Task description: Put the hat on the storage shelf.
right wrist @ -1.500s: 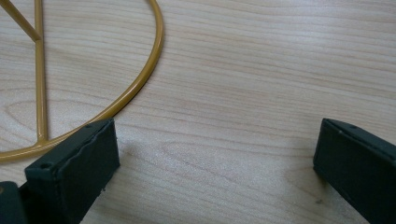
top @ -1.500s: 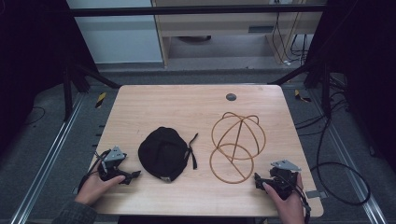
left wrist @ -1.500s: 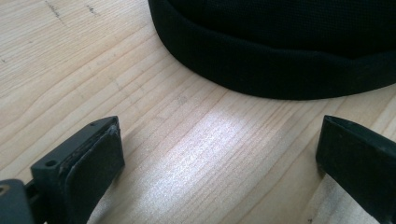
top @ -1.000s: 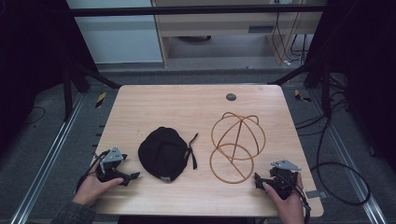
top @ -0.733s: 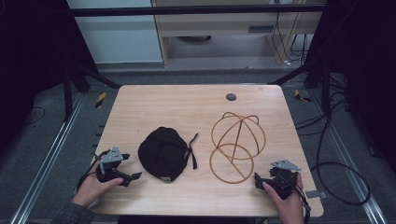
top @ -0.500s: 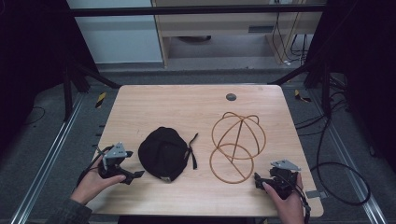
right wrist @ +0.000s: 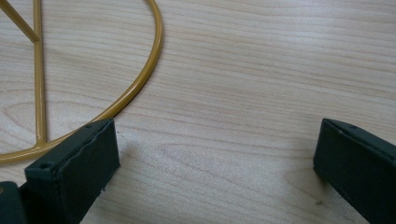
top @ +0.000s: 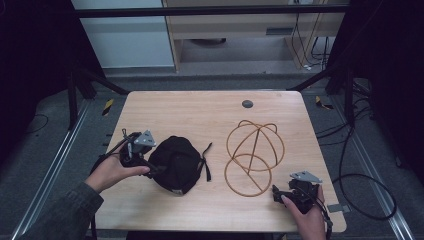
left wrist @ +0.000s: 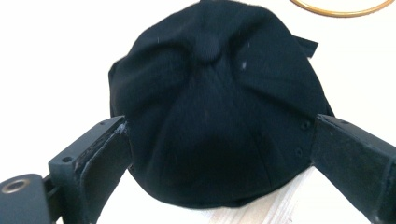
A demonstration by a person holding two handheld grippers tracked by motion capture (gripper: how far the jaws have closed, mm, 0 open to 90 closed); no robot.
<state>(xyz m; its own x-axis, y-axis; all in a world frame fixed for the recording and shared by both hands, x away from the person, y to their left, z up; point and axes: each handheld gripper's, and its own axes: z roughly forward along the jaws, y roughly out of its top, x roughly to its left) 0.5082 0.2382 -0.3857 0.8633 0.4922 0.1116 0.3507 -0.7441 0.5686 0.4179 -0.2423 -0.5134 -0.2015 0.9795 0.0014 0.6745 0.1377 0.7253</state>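
Note:
A black cap [top: 178, 162] lies crown up on the left half of the wooden table [top: 200, 112]. My left gripper [top: 150, 160] is at the cap's left edge, held by a hand. In the left gripper view the cap [left wrist: 219, 93] sits between the two wide-apart jaws of the left gripper [left wrist: 219, 123], which is open. A gold wire hat stand [top: 252, 150] stands right of the cap. My right gripper [top: 278, 192] rests near the table's front right, just beside the stand's base ring [right wrist: 140, 84]. The right gripper [right wrist: 217, 128] is open over bare wood.
A small dark round disc [top: 247, 104] sits near the table's far edge. Black cables [top: 360, 175] trail on the floor off the right side. A metal frame and shelving stand behind the table. Bare wood lies between cap and stand.
My left gripper has moved forward and to the right, up to the cap, and its jaws now straddle the cap's edge. The right gripper, cap and stand have stayed put.

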